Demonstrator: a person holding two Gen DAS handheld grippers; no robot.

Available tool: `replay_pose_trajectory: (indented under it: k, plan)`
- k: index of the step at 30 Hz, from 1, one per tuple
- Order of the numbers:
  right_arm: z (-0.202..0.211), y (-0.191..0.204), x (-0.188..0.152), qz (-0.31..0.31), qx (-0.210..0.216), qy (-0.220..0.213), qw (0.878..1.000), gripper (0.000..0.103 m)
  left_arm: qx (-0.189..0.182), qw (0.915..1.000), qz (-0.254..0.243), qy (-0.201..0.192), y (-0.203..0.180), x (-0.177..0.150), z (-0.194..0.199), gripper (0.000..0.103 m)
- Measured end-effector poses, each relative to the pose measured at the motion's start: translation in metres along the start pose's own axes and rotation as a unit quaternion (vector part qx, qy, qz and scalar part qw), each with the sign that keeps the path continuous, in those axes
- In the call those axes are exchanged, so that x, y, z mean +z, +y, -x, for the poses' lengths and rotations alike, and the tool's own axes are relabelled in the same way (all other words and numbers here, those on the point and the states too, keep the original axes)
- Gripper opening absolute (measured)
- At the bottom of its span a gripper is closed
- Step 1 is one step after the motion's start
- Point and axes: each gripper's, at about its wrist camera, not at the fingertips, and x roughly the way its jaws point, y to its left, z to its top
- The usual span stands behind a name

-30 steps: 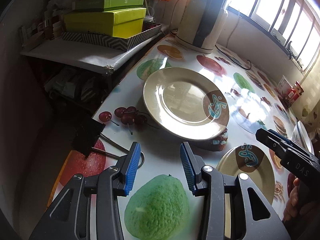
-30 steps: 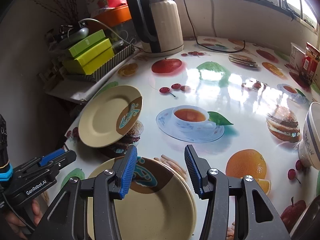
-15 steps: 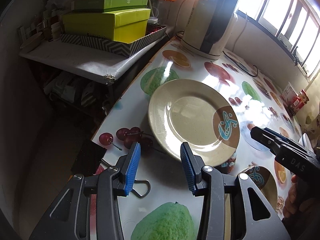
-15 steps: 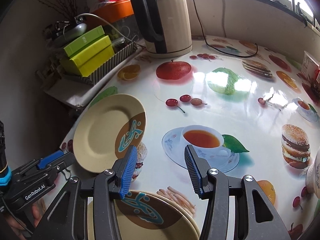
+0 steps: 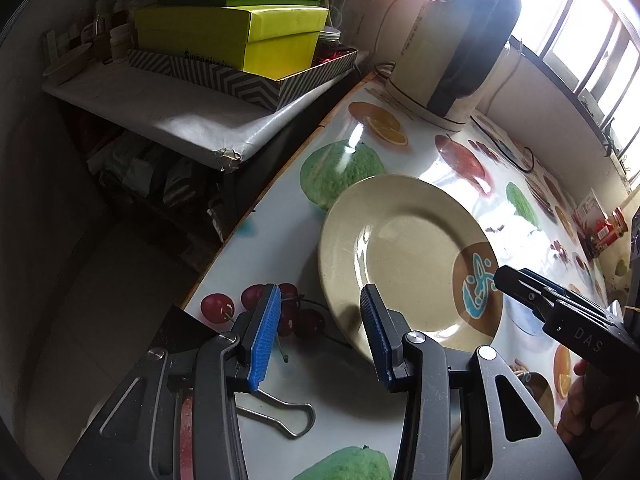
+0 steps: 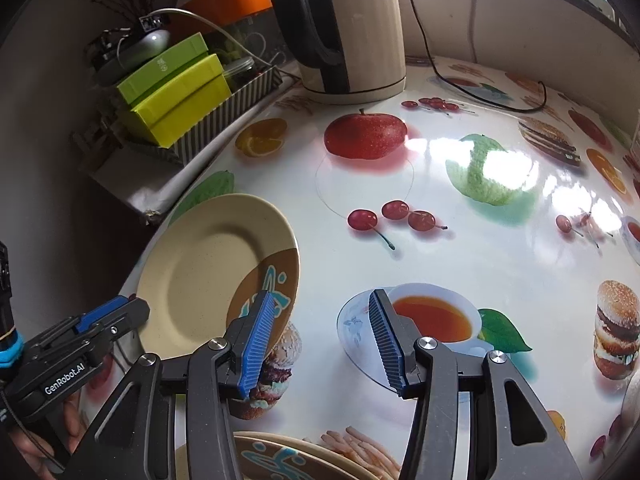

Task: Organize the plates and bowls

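Observation:
A beige plate with a brown patch and a blue squiggle lies near the table's left edge. My left gripper stands open at the plate's near rim, which reaches just behind its right finger; only printed cherries show between the fingers. In the right wrist view the same plate sits at the left. My right gripper is open, its left finger overlapping the plate's right rim, with bare tablecloth between the fingers. A second matching plate lies under the right gripper at the bottom edge.
A cream and black kettle with its cord stands at the back of the fruit-print table. Green boxes sit on a low shelf left of the table. A metal binder clip lies below my left gripper.
Both grippers have moved forward toward the beige plate, which now looks larger and closer. The second plate has slipped to the bottom of the right wrist view. Both jaws keep their width.

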Motion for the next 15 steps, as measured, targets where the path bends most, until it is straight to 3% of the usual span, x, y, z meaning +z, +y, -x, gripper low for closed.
replay_pose_trajectory:
  k: [15]
  plan:
    - [-0.022,0.003,0.012,-0.003,0.026,0.022,0.999,0.049,-0.011,0.9999,0.006,0.004,0.000,0.006,-0.009,0.043]
